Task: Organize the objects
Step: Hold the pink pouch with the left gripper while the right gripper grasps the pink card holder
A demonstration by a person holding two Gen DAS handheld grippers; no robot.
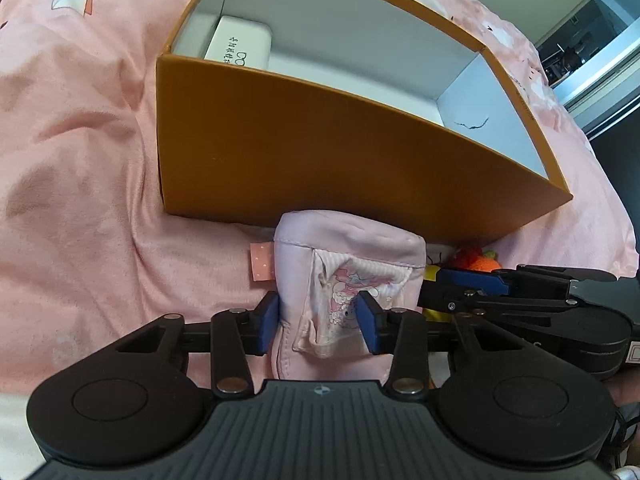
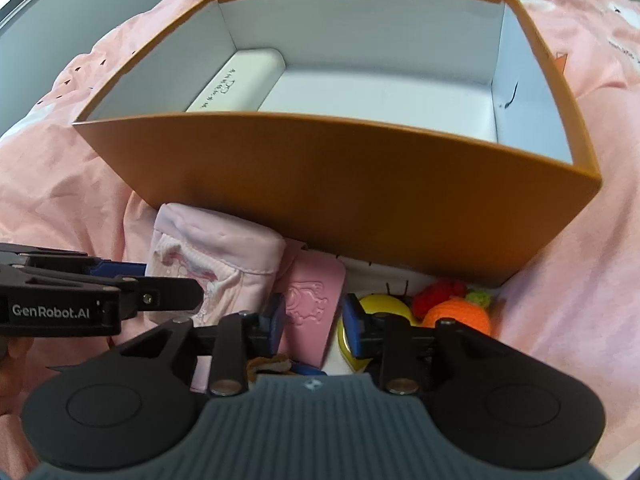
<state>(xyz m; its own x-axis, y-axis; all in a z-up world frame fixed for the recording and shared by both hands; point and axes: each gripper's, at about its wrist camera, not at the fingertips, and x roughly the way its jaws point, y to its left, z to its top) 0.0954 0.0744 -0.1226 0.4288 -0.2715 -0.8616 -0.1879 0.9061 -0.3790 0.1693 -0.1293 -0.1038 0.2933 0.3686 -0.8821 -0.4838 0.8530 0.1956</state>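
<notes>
Bed: a pink printed cover [image 1: 80, 168] is being used as the surface for everything.
Box: an orange box [image 1: 320, 160] with a white inside is being kept open on the bed, beyond the other things.
White case: a white case [image 1: 240, 44] with dark lettering is being held in the box's left far corner.
Pouch: a pale pink pouch [image 1: 344, 280] with a cartoon print is being kept upright against the box's near wall.
Left hand-held gripper [image 1: 320, 320]: it is being clenched on the pouch, with both blue pads pressed into the fabric; its jaws are partly apart.
Pink case: a pink embossed case [image 2: 312, 300] is being kept just right of the pouch.
Right hand-held gripper [image 2: 314, 324]: it is being held around the pink case; the left pad [image 2: 276, 324] is being pressed to it, while whether the right pad is touching cannot be told, so its grip is uncertain.
Yellow thing: a round yellow thing [image 2: 380, 306] is being partly hidden behind the right pad.
Knitted toys: a red one [image 2: 438, 292] and an orange one [image 2: 460, 312] are being kept near the box's right corner.
</notes>
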